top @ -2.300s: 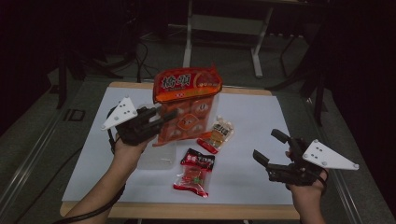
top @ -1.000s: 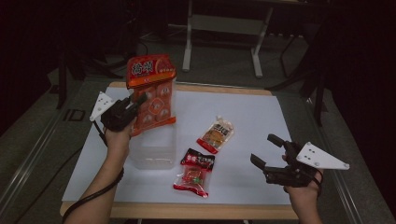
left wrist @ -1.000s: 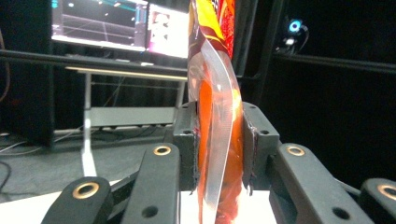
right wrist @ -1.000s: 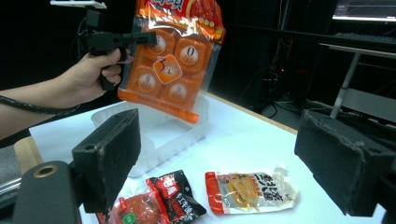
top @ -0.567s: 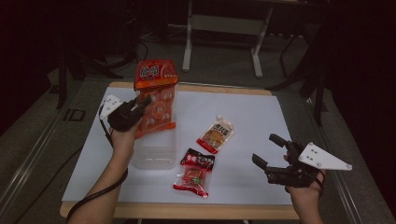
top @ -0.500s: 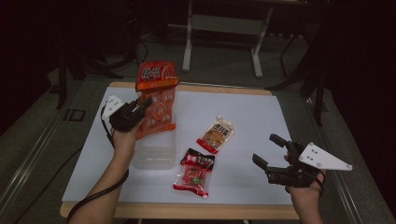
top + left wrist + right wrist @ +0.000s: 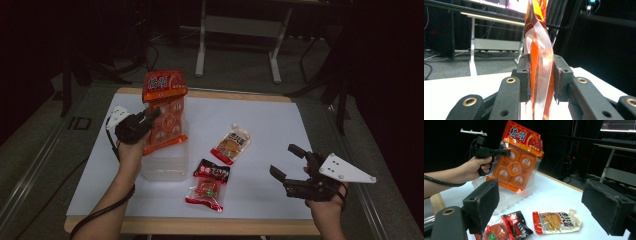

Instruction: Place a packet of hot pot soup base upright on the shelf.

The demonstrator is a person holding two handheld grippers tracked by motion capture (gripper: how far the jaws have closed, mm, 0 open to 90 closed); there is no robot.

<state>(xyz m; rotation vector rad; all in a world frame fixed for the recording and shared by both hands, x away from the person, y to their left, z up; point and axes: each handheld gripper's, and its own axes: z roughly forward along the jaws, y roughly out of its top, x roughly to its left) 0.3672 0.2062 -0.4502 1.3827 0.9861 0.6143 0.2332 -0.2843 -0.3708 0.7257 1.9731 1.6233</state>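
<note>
Left gripper [image 7: 150, 116] has its black jaws clamped on the edge of the big orange plastic snack bag [image 7: 165, 115], one pad on each face, as the left gripper view [image 7: 541, 75] shows up close. That bag hangs upright, lifted off the table, its bottom edge over the clear plastic tray [image 7: 167, 162] on the left side of the white table [image 7: 270, 120]. From the right gripper view the bag [image 7: 520, 162] shows a red header with white characters above five round portions in the clear front, and the left gripper [image 7: 502, 151] pinches its left edge. One tray, one big bag. Two small packets lie flat in the middle: a black and red pouch [image 7: 209, 183] nearer the person, a pale spouted pouch with an orange picture [image 7: 231, 144] farther off, apart from each other. Right gripper [image 7: 290, 162] hovers low at the near right, jaws spread wide, nothing between them
</note>
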